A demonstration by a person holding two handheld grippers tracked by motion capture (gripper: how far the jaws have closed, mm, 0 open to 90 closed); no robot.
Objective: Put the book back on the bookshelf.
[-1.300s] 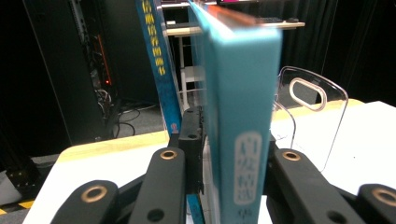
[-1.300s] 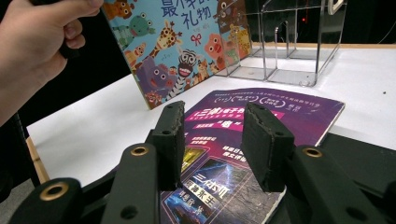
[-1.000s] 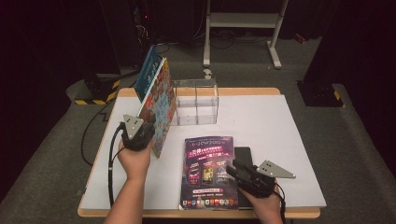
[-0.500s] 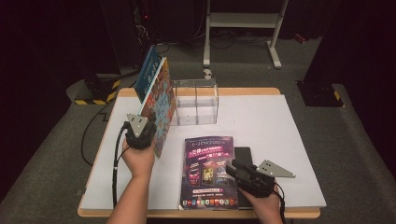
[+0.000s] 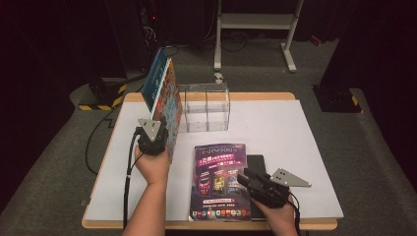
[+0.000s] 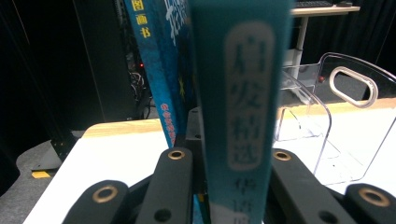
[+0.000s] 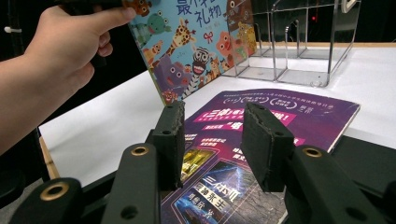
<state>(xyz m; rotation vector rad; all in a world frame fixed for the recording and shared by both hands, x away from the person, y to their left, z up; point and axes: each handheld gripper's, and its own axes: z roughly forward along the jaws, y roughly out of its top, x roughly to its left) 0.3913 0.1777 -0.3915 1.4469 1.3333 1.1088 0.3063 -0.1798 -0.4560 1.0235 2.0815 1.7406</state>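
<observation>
Left gripper [image 5: 158,129] pinches the upright picture book [image 5: 165,101] (jaws just closing on it); right gripper [image 7: 212,140] spread, empty, over the magazine [image 5: 219,179].

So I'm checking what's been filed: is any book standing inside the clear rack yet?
No: in the high view the clear rack has nothing in its compartments, and the left gripper holds the books upright beside it.

Likely a lab or studio — black curtains [image 5: 59,44], grey carpet [image 5: 364,147], hazard-taped cable cover [image 5: 101,101], a white-topped desk [image 5: 295,137].
</observation>
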